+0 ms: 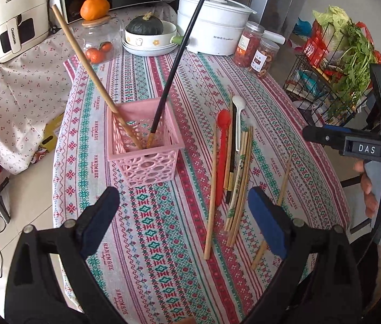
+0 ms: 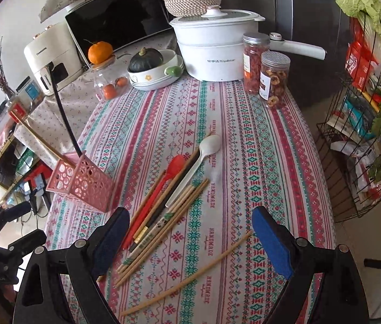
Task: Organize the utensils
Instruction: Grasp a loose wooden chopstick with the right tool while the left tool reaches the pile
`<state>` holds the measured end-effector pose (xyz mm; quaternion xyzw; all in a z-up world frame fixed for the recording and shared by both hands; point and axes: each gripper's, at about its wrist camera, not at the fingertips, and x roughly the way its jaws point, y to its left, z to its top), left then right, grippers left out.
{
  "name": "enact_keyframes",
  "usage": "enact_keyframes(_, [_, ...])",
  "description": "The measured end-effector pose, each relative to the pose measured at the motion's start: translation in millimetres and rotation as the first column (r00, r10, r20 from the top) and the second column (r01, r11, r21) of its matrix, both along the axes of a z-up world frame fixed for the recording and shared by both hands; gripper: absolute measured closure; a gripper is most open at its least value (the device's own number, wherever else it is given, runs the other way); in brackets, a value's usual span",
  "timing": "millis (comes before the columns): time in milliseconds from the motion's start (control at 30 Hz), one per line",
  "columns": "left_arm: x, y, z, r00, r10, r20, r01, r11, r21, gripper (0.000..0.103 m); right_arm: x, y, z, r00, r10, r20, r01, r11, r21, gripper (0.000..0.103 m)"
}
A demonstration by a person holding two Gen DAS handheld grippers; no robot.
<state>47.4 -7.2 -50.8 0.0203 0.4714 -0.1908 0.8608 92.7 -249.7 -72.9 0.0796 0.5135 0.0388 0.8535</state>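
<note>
Pink utensil basket point(image 1: 147, 145) stands ahead-left of the left gripper point(image 1: 185, 221), holding two pieces: a bamboo chopstick point(image 1: 87, 73) and a black chopstick point(image 1: 182, 62), both leaning out of the top.

Left gripper jaws wide apart, nothing held. Right gripper point(image 2: 190, 240) likewise spread wide, empty, hovering over the table.

Remaining on the tablecloth point(image 2: 244, 145): a bundle just ahead of the right gripper's left finger, with a red spoon point(image 2: 163, 186), a white spoon point(image 2: 198, 162), a dark chopstick and several bamboo chopsticks point(image 2: 168, 224). One stray bamboo chopstick point(image 2: 190, 272) lies between the right gripper's fingers, apart from the bundle.

Judgement: early stage; two stowed, most still to go.
</note>
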Motion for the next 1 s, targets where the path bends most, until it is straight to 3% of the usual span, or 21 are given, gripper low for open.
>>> enact_keyframes(133, [-1, -11, -9, 0.999, -0.022, -0.024, 0.022, 1.0, 0.022, 0.007, 3, -12, -35, 0.989, -0.051, -0.139, 0.055, 0.998, 0.023, 0.01])
enact_keyframes(300, [-2, -25, -18, 0.997, -0.052, -0.053, 0.055, 0.997, 0.049, 0.007, 5, -14, -68, 0.971, -0.082, -0.223, 0.069, 0.996, -0.065, 0.01])
enact_keyframes(467, [-2, -34, -27, 0.994, -0.076, -0.079, 0.082, 0.994, 0.073, 0.007, 9, -15, -95, 0.953, -0.09, -0.288, 0.073, 0.995, -0.071, 0.01])
enact_keyframes(700, [-4, -36, -27, 0.992, -0.098, -0.084, 0.104, 0.993, 0.061, 0.007, 1, -3, -103, 0.961, -0.074, -0.265, 0.036, 0.989, -0.147, 0.012])
enact_keyframes(767, [-5, -37, -26, 0.991, -0.107, -0.082, 0.112, 0.992, 0.052, 0.007, -3, -1, -100, 0.967, -0.073, -0.246, 0.028, 0.983, -0.181, 0.024])
enact_keyframes(833, [-5, -40, -25, 0.99, -0.119, -0.08, 0.122, 0.992, 0.04, 0.008, -6, 0, -95, 0.971, -0.062, -0.229, 0.024, 0.986, -0.167, 0.051])
enact_keyframes(933, [-5, -49, -24, 0.988, -0.136, -0.075, 0.139, 0.99, 0.034, 0.013, -7, -5, -90, 0.973, -0.05, -0.226, 0.02, 0.991, -0.13, 0.082])
enact_keyframes(1000, [-6, -56, -24, 0.986, -0.151, -0.073, 0.154, 0.987, 0.037, 0.016, -3, -6, -91, 0.972, -0.036, -0.231, 0.016, 0.996, -0.087, 0.088])
